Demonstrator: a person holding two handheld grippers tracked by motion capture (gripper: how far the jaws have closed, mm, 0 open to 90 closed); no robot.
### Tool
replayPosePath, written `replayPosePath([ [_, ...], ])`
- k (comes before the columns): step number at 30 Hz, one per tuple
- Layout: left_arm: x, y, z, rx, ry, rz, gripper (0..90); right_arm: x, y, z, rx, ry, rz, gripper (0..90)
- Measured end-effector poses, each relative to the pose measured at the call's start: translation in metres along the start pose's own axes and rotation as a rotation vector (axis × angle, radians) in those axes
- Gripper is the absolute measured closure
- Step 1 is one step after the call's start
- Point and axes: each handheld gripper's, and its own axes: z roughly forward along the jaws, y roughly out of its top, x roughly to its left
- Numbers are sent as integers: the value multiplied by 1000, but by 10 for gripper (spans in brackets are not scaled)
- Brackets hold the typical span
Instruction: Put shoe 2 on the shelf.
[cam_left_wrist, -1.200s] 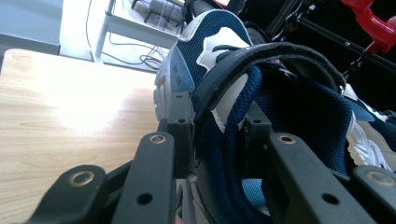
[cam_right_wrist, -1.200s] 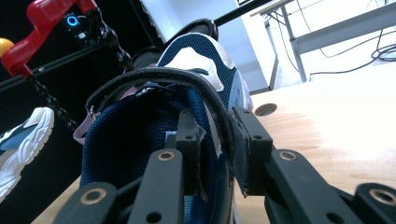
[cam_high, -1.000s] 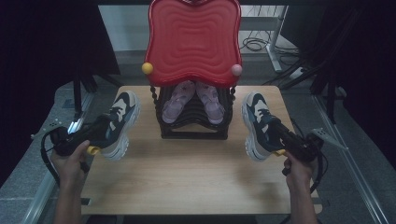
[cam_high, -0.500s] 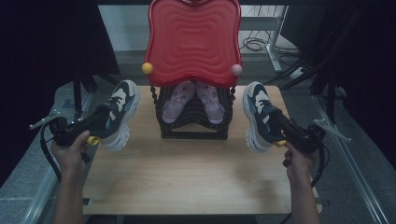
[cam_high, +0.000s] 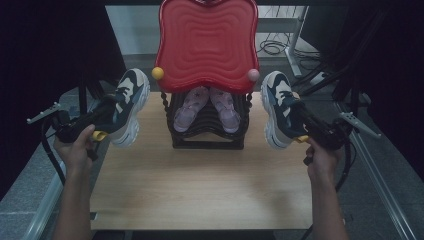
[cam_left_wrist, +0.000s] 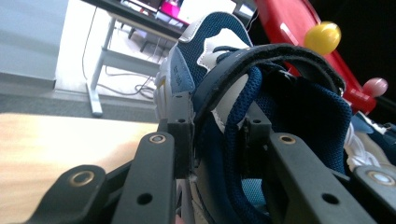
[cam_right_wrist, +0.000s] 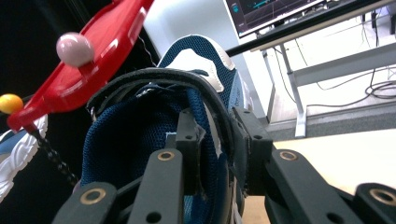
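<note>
No writing is readable on either sneaker. Left gripper (cam_high: 102, 116) clamps the heel collar of the left sneaker (cam_high: 126, 106), lifted at centre left; right gripper (cam_high: 302, 121) pinches the right sneaker (cam_high: 278, 107) at centre right. The red rack top (cam_high: 207, 45) hides part of the pink sandals (cam_high: 206, 106)

Red tray (cam_high: 207, 45) tops black rack (cam_high: 207, 135) — (pink sandals (cam_high: 207, 107) inside).

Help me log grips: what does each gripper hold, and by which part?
Left gripper clamps the left sneaker by its heel collar wall; right gripper clamps the right sneaker likewise.
</note>
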Motion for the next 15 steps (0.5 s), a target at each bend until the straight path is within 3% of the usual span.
replayPosePath([
  [15,-6,27,13,-17,-2,12,717,8,25,12,-35,4,-4,741],
])
